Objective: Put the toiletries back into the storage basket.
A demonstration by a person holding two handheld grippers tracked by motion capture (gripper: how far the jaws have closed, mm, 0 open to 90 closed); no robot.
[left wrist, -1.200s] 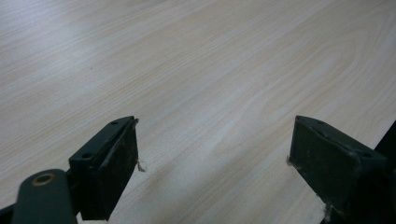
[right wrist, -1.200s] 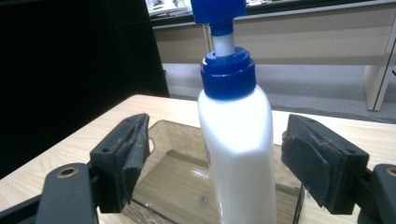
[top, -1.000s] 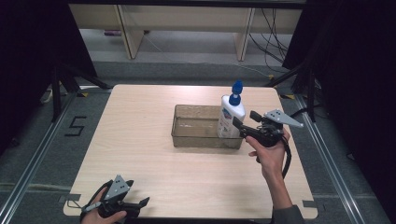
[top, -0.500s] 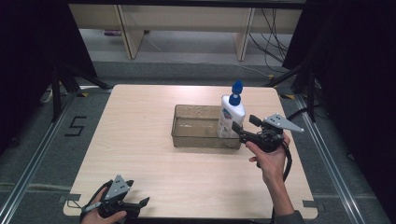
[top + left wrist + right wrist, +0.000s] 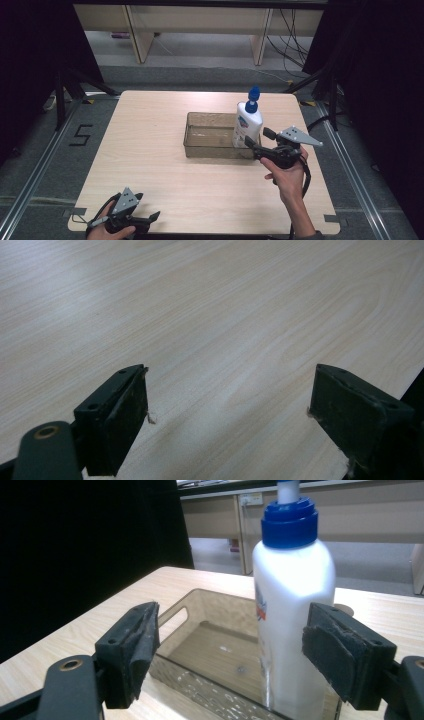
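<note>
A white bottle with a blue cap stands upright in the right end of a clear brownish tray at mid-table. My right gripper hovers just in front of and to the right of it, jaws open and pointing at the bottle. In the right gripper view the bottle rises just beyond the spread pads, which do not touch it, and the tray lies below. My left gripper rests open at the table's front left edge, with bare wood between its jaws.
The pale wooden table reaches from the tray out to the left and front. Dark curtains flank both sides. Beyond the far edge are shelving legs and cables on the floor. The table's front edge lies right beside the left gripper.
My right gripper has drawn back slightly from the bottle toward the person, jaws still open. The bottle, tray and left gripper have stayed put.
</note>
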